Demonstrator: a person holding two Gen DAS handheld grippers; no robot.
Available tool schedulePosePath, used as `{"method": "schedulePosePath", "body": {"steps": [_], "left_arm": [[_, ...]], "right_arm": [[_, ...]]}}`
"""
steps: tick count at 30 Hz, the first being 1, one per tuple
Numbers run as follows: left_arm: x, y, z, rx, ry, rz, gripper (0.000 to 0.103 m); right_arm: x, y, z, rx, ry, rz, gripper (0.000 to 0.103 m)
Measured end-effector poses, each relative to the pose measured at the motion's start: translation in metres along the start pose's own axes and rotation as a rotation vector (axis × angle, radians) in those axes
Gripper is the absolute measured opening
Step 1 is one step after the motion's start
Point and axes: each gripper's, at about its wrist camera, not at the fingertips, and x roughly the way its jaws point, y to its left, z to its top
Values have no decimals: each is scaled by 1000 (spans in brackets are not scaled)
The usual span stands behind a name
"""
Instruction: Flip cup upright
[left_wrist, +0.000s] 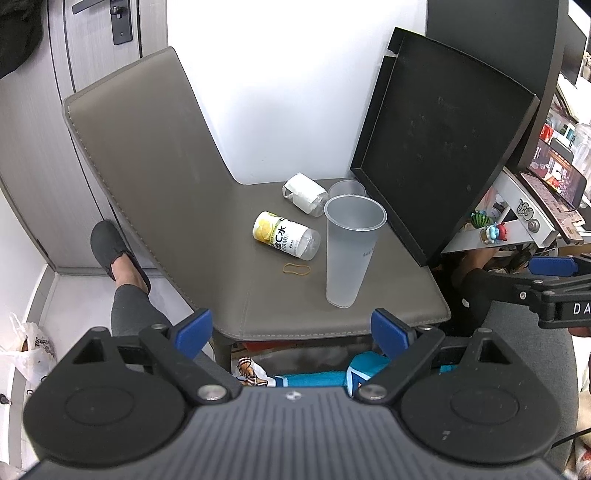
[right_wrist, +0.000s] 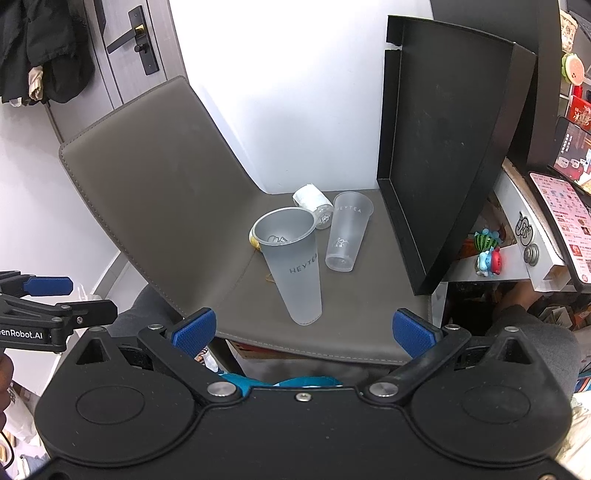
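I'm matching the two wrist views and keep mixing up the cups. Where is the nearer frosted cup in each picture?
Left wrist: the nearer frosted cup stands upright right of centre on the chair seat, right of the lying yellow-label bottle.
Right wrist: the same cup stands at centre, left of the farther cup.
Shared landmark: the black tray leaning at the seat's right edge.

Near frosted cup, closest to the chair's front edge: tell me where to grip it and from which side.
Grip the near frosted cup across its wall just above the middle, coming in level over the front edge of the chair with the open right gripper. It stands upright, tapering to a narrow base, so a low grip may tip it. The second cup and bottle crowd the back.
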Motion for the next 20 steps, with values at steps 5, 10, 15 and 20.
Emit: {"method": "schedulePosePath", "body": {"steps": [5,10,15,20], "left_arm": [[1,2,0,-6,2,0,92],[0,2,-1,-5,-1,-9,92],[0,4,-2,-27,-3,-7,92],[1,3,-2,-22,3,-4,92]], "right_arm": [[0,-1,0,0,-2,4,103],[0,-1,0,0,-2,6,103],[1,1,-1,-6,3,7,103],[3,0,-1,-8,8,8,103]]}}
